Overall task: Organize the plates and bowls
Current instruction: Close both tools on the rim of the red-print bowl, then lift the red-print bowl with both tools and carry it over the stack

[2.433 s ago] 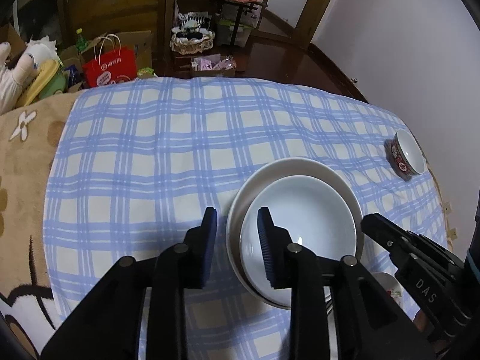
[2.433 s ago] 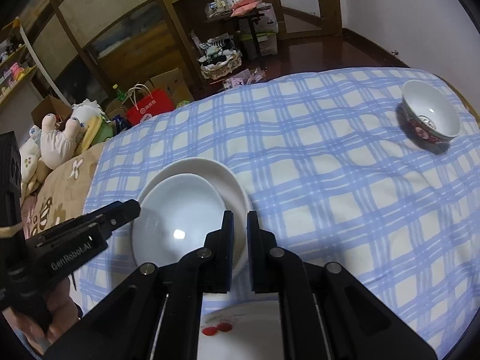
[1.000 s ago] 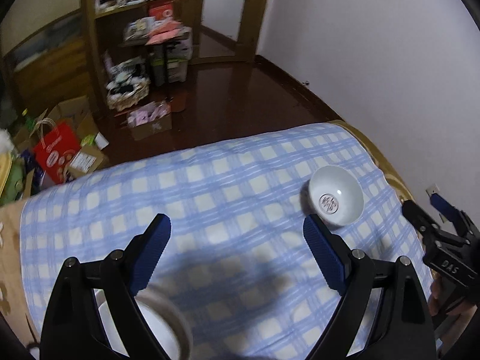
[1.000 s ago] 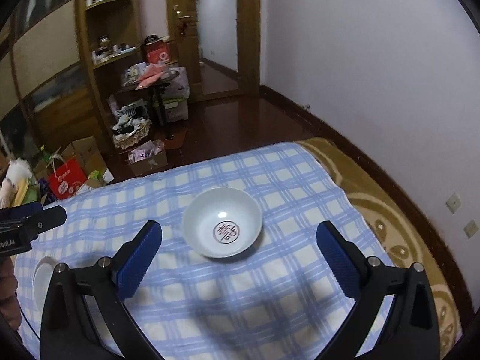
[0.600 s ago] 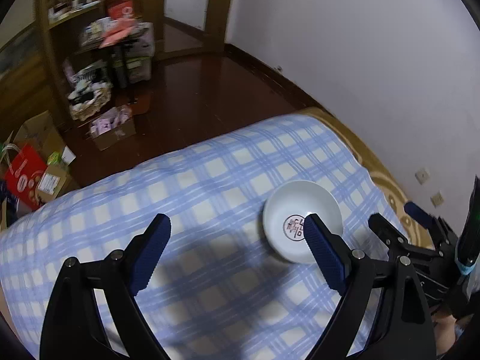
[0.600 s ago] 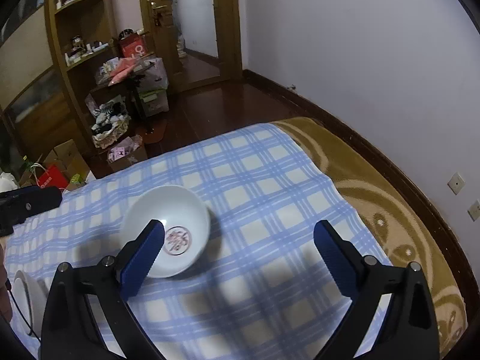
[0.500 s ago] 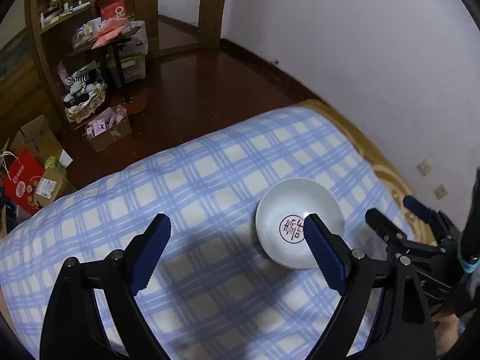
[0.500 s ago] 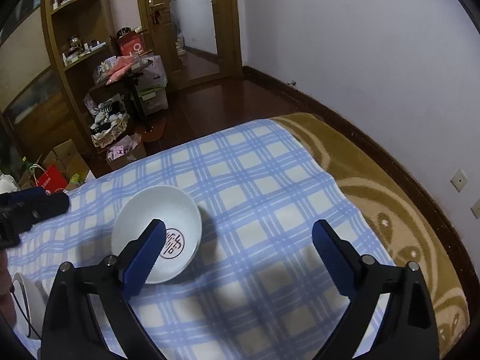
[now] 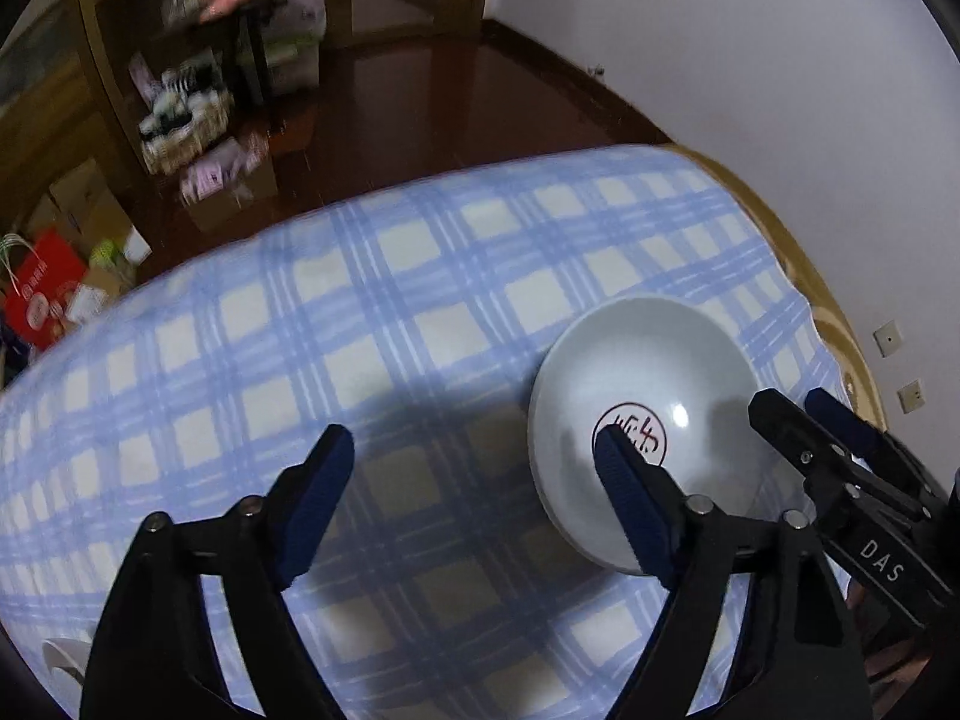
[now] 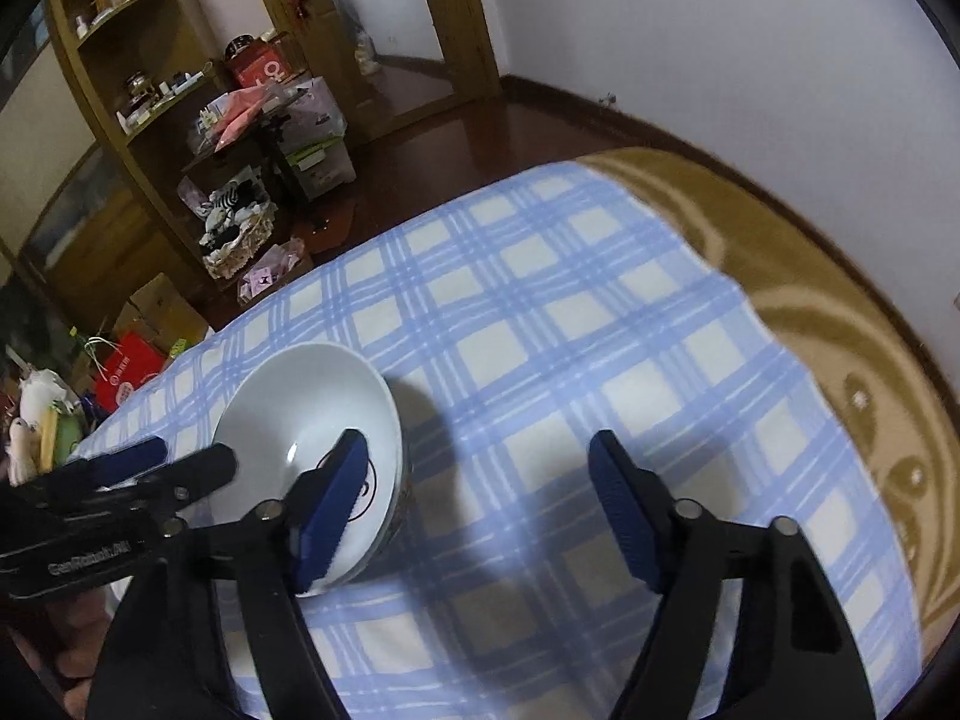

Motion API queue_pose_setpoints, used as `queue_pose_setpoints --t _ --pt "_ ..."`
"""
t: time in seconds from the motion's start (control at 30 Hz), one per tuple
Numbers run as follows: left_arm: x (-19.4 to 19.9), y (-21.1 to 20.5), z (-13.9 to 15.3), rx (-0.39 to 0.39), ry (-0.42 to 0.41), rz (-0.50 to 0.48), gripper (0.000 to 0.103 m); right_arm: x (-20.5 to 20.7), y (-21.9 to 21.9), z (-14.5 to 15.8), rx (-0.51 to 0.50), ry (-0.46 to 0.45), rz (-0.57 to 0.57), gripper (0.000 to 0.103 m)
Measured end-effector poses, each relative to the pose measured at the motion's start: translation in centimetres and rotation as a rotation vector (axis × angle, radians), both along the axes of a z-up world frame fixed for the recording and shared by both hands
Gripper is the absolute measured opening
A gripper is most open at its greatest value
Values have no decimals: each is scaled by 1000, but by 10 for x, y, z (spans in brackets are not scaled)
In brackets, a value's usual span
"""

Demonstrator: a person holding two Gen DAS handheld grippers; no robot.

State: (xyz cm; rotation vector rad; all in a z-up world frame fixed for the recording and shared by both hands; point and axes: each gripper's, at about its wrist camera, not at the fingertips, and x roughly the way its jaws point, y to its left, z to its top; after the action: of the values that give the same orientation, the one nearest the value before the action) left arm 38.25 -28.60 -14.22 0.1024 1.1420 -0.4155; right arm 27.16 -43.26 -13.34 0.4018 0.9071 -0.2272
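A white bowl (image 9: pixel 648 414) with a red character inside stands on the blue checked cloth (image 9: pixel 372 324); it also shows in the right wrist view (image 10: pixel 300 414). My left gripper (image 9: pixel 474 450) is open and empty, its right finger over the bowl's near left side. My right gripper (image 10: pixel 480 456) is open and empty, its left finger over the bowl's right rim. In the left wrist view the right gripper's fingers (image 9: pixel 798 432) reach in at the bowl's right side. A plate edge (image 9: pixel 60 654) shows at the bottom left.
The cloth (image 10: pixel 570 348) covers a round table with a tan patterned cover (image 10: pixel 840 312) showing at its right edge. Beyond are a dark wood floor, shelves (image 10: pixel 138 84), boxes and a red bag (image 9: pixel 42 294). A white wall (image 9: pixel 750 30) is close on the right.
Both grippers have come down closer to the bowl, which now sits larger between their near fingers. Both have stayed open. The stacked plates have left the views apart from one edge.
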Motion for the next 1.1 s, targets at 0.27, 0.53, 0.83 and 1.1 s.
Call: queue_pose_setpoints --t 0.27,0.53,0.83,1.1 --pt "-3 -3 -22 -40 47 -19 35 11 10 -20 75 45 30 42" --pt "-19 -19 -13 -14 5 -77 9 17 27 -16 52 76 47 7" --pt "-34 -4 6 -17 0 -72 9 -2 44 -1 2 64 55 7" --pt "-54 24 28 -25 -4 -69 9 -18 72 26 -45 48 91 7"
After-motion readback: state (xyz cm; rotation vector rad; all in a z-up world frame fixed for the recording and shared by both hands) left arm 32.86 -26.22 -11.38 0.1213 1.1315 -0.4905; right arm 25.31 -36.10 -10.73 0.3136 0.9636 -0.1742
